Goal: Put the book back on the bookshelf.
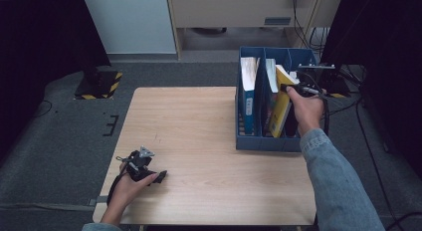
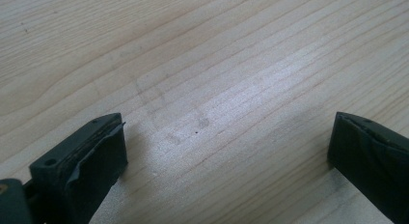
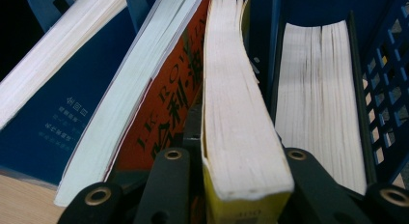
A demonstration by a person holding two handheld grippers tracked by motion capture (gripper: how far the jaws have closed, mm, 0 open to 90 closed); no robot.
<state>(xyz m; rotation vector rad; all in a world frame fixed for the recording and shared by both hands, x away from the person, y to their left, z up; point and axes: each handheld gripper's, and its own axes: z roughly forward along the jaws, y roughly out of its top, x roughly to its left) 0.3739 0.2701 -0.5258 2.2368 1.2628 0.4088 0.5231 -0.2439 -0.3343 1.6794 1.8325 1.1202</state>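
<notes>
Clearly clamped already: right gripper (image 3: 241,185) shut on the top corner of the yellow book (image 3: 238,122), one jaw pressed to each cover. Standing in the middle slot of the blue file rack (image 1: 263,141), at the table's far right, leaning with its top toward the person and its long axis running down into the rack. Straight up and slightly back along that lean, then, for any pull that clears the dividers (a judgement only). Nearer by far, the right hand (image 1: 304,109); left gripper (image 1: 142,166) well apart, resting low at the near left of the table (image 1: 189,121), jaws spread wide over bare wood (image 2: 202,89), holding nothing. From the high view: the whole rack, a blue-spined book (image 1: 247,91) in the left slot, the slant of the yellow book (image 1: 281,104). From the right gripper view instead: page edges up close, an orange-covered book (image 3: 166,105) leaning just beside the yellow one, another block of pages (image 3: 320,93) past the divider on the other side.
</notes>
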